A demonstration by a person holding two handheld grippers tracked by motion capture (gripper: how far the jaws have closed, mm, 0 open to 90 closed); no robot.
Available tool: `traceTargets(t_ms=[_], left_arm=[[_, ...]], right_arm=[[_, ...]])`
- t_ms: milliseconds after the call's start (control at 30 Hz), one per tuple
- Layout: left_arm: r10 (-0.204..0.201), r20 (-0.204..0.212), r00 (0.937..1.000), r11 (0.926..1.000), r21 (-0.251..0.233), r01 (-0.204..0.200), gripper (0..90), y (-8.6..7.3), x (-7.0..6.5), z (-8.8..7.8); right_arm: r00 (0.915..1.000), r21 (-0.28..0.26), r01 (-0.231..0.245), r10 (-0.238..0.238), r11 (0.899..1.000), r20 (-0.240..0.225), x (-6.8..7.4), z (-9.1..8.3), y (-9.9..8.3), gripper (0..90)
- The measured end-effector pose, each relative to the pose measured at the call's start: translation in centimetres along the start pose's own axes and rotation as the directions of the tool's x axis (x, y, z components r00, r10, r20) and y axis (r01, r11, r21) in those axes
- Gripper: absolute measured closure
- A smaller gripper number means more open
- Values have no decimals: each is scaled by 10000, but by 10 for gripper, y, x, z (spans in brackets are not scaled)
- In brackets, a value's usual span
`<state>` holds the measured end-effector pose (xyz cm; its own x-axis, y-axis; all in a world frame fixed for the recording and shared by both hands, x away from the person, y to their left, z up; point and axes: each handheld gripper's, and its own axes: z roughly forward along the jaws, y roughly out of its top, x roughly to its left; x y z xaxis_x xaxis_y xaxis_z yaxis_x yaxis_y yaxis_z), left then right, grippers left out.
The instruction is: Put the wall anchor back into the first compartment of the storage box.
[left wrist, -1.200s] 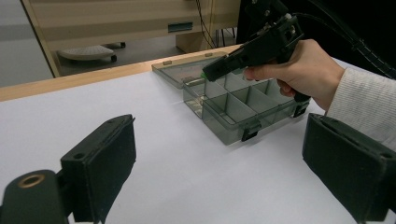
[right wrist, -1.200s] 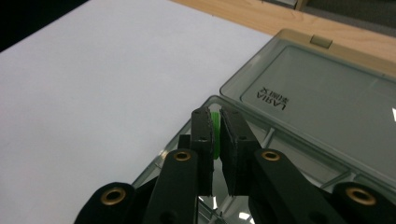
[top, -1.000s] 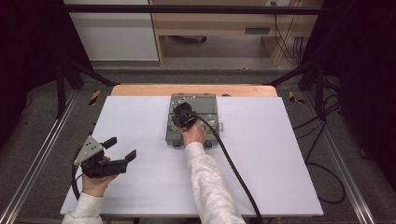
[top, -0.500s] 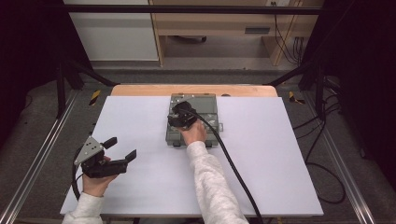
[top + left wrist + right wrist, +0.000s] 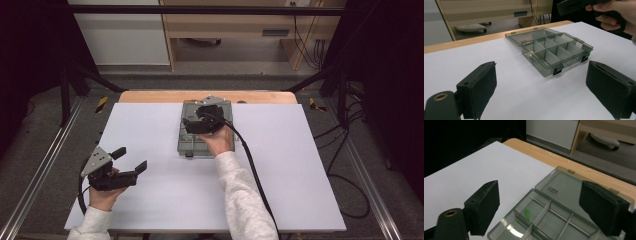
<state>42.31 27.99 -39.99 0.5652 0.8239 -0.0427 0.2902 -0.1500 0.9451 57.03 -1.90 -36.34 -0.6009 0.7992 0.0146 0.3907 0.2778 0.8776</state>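
One small green piece [image 5: 527,214] lies in a compartment of the clear compartment box [image 5: 192,142], below the right gripper [image 5: 192,120], whose jaws have just been opening and stand spread with nothing between them. Well apart, the left gripper [image 5: 131,159] is released too. Both sit over a white table [image 5: 280,170] with a wooden edge; grey floor and a pale cabinet lie beyond.

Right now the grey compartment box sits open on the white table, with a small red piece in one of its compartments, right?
Not quite. The piece is green, not red, as the right gripper view shows. The rest holds: the grey compartment box sits open on the white table, lid laid back.
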Motion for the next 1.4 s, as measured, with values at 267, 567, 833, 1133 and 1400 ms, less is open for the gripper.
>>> traceTargets(t_ms=[267,567,833,1133,1400], left_arm=[[-21,0,10000,10000,21,21,95,0,0,0],[-38,9,10000,10000,67,38,95,-1,0,1],[-73,4,10000,10000,54,73,94,-1,0,1],[22,-1,10000,9999,144,-22,94,-1,-1,2],[21,3,10000,9999,144,-21,93,-1,-2,4]], right_arm=[[10000,-312,-43,45,9995,69,-12,-24,-6,71],[10000,-683,-57,57,9976,-6,-25,-61,-20,69],[9996,-645,-212,199,9977,-199,-34,-90,-50,106],[9971,-319,-675,663,9972,-375,-42,-113,-97,135],[9926,306,-1139,1150,9930,-382,-49,-120,-134,176]])
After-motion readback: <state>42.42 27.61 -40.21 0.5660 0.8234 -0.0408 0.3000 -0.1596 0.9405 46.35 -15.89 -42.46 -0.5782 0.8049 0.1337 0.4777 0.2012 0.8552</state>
